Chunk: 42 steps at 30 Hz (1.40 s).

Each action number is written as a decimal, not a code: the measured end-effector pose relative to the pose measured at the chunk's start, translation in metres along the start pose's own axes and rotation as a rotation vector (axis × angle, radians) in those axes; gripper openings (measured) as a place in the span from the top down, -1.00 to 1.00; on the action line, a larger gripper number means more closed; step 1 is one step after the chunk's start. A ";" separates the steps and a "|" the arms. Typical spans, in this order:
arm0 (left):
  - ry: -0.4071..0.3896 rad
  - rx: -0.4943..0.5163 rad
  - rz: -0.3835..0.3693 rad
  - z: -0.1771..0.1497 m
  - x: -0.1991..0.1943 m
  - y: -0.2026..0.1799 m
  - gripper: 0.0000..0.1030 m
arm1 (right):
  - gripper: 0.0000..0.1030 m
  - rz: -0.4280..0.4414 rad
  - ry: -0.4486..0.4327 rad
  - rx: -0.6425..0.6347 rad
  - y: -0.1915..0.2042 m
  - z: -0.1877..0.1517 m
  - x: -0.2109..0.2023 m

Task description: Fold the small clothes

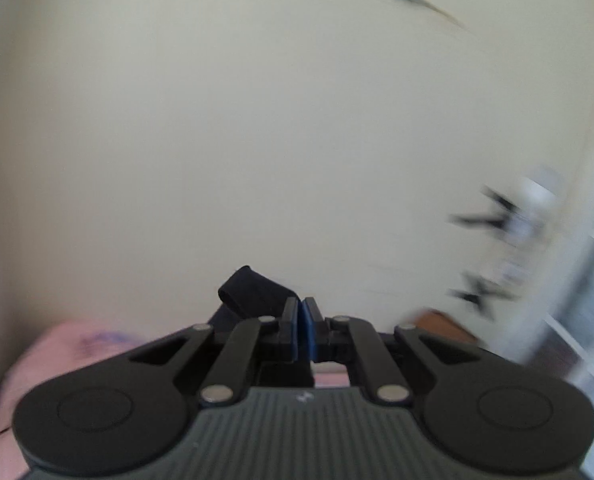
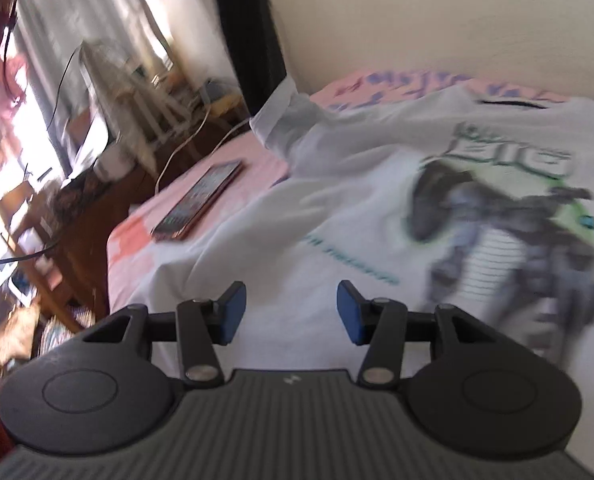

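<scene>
Okay, left wrist view: my left gripper (image 1: 301,320) has its jaws pinched together on a dark fabric strip (image 1: 253,292); which garment it belongs to I cannot tell. Pale wall (image 1: 257,120) fills the rest, blurred.
Pink sheet: a corner shows low left (image 1: 57,344).
Right wrist view: my right gripper (image 2: 291,312) has its jaws spread wide, holding nothing, hovering above the white T-shirt (image 2: 377,184).
T-shirt: spread print-up on the bed (image 2: 137,248), sleeve (image 2: 285,116) toward the far left.
Phone: (image 2: 201,200) beside the shirt's edge.
Step tip: I'd guess grab the hem edge next; keep clear of the phone, pull the cloth taut before folding.
</scene>
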<state>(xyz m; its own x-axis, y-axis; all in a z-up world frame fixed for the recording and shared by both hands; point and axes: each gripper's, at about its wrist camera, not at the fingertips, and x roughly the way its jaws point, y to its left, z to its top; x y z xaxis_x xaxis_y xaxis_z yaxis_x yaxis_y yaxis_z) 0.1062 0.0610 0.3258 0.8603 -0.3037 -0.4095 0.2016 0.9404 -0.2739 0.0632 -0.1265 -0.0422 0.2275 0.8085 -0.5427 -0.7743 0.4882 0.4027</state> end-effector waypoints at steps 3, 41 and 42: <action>0.077 0.074 -0.174 -0.001 0.047 -0.062 0.67 | -0.03 -0.024 -0.027 0.039 -0.010 -0.002 -0.015; 0.191 -0.112 0.318 -0.144 0.178 0.204 0.86 | 0.87 -0.663 -0.222 -0.018 -0.169 0.115 -0.072; 0.169 -0.110 0.346 -0.142 0.183 0.203 0.85 | 0.86 -0.678 -0.224 0.003 -0.176 0.119 -0.068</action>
<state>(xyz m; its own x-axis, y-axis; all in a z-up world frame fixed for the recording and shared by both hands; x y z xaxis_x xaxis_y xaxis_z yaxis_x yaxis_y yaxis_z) 0.2384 0.1748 0.0710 0.7777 -0.0012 -0.6287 -0.1460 0.9723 -0.1825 0.2541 -0.2281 0.0119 0.7745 0.3747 -0.5096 -0.4180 0.9079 0.0322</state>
